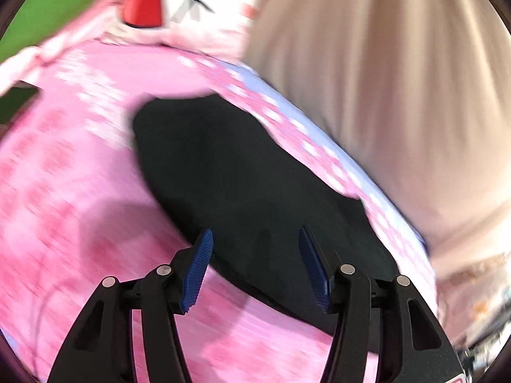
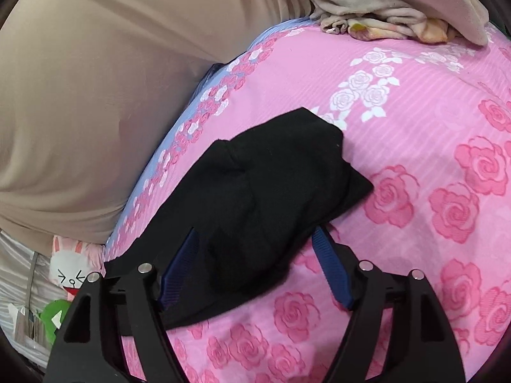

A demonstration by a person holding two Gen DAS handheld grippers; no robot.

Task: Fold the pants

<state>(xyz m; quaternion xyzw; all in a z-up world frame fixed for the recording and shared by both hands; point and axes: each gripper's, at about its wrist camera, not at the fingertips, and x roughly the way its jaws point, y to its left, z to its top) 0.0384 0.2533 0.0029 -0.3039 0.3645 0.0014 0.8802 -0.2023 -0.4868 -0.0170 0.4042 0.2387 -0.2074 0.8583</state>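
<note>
Blue ribbed pads of the left tongs (image 1: 255,268) fill the bottom of the left wrist view, standing well apart with nothing pinched between them. Beyond them the black pants (image 1: 242,191) lie as a compact dark slab on the pink rose-print bed (image 1: 80,175), near its edge where a person in beige (image 1: 383,79) stands. This view is smeared, so the creases cannot be read; a red object (image 1: 143,0) stands far behind.

From the right wrist view, the right tongs (image 2: 255,274) also gape wide. Cloth lies between the pads, and the left pad is partly covered by it, but neither pad appears to press, so I judge the pants (image 2: 255,185) released, not held. They look folded into a lumpy bundle with one corner jutting right and a loose flap on top.

To finish well, I would flatten that top flap, square the jutting corner, and lift the tongs clear without snagging the fabric. Rumpled towels (image 2: 399,22) lie well apart.
</note>
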